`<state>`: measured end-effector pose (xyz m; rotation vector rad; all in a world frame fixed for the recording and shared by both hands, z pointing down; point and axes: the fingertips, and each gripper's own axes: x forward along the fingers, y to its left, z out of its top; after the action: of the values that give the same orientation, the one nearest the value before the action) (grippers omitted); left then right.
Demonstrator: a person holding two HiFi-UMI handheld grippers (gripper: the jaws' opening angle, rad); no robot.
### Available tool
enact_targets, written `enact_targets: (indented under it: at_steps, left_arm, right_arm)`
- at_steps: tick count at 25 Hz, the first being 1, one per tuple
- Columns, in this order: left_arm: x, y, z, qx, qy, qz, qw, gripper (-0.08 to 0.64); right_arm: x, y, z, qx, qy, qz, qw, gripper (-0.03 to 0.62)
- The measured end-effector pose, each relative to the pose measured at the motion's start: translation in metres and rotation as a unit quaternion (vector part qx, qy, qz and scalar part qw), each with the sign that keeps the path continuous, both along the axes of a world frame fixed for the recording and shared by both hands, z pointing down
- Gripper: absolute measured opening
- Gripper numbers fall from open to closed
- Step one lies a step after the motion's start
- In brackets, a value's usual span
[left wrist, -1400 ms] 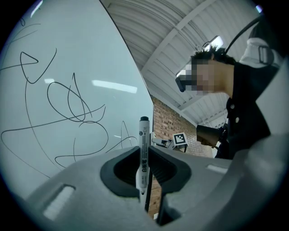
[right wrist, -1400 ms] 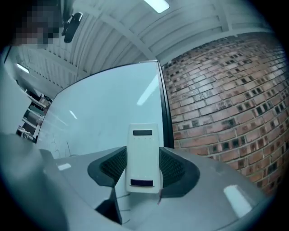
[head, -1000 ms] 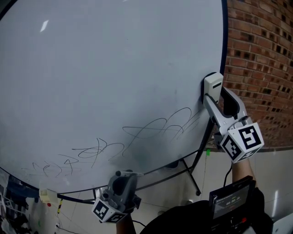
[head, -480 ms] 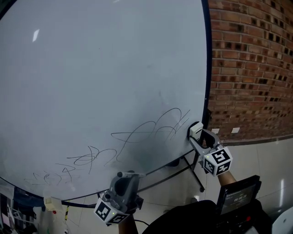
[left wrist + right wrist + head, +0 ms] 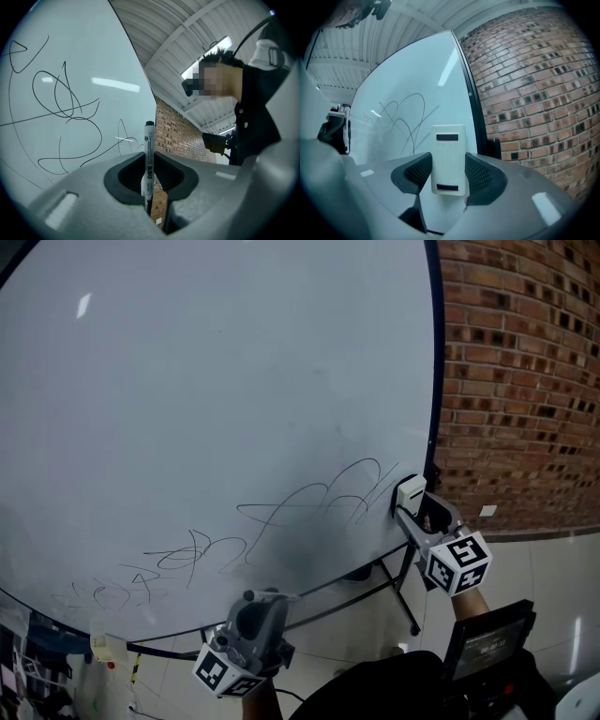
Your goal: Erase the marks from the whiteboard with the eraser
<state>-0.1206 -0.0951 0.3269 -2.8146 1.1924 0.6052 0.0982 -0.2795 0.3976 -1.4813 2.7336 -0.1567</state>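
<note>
Eraser point(image 5: 409, 493), a white block, sits clenched between the jaws of the right tool point(image 5: 419, 510) at the lower right of the whiteboard point(image 5: 234, 381), up against its dark rim. From the head view it looks pressed to the surface just right of the nearest marks point(image 5: 319, 502), but the face turned to the board is hidden, so I cannot tell whether it really touches. In the right gripper view the block stands upright with a jaw on each side, and its lower end is cut off behind the tool body.

Thin black scribbles run in a band from the middle of the frame down to the lower left, and the faintest ones at the far lower left are hard to make out. The board itself is cut off by the top and left edges of the frame.

The left tool point(image 5: 251, 610) hangs low at the bottom centre, below the board's rim. Its jaws are closed on a marker point(image 5: 148, 154) that stands upright, cap up, with its lower part buried between them. The print on its barrel is too small to read, and the head view does not show it.

A brick wall point(image 5: 516, 381) fills the right of the frame. Dark stand legs point(image 5: 398, 587) show under the board. The clutter at the lower left corner is too blurred to name.
</note>
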Motion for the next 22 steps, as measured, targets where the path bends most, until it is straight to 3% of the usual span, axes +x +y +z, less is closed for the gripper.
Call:
enact_targets:
  at_steps: [5,13,18,22]
  left_arm:
    - [-0.007,0.006,-0.002,0.007,0.007,-0.009,0.9999,0.058]
    - [-0.014,0.010,-0.015,0.015,0.028,-0.016,0.9994,0.058]
    - [-0.019,0.010,0.000,0.006,0.018,-0.020,0.9996,0.058]
    - [-0.016,0.006,-0.004,0.005,0.022,-0.015,0.9996,0.058]
  right_arm:
    - [-0.007,0.004,-0.099,0.071,-0.005,-0.005,0.997,0.229]
    - [-0.006,0.012,-0.209,0.170,-0.040,-0.003,0.985,0.229]
    - [-0.009,0.012,-0.190,0.170,-0.027,-0.001,0.985,0.229]
    - [-0.013,0.010,-0.126,0.122,-0.022,-0.010,0.992,0.229]
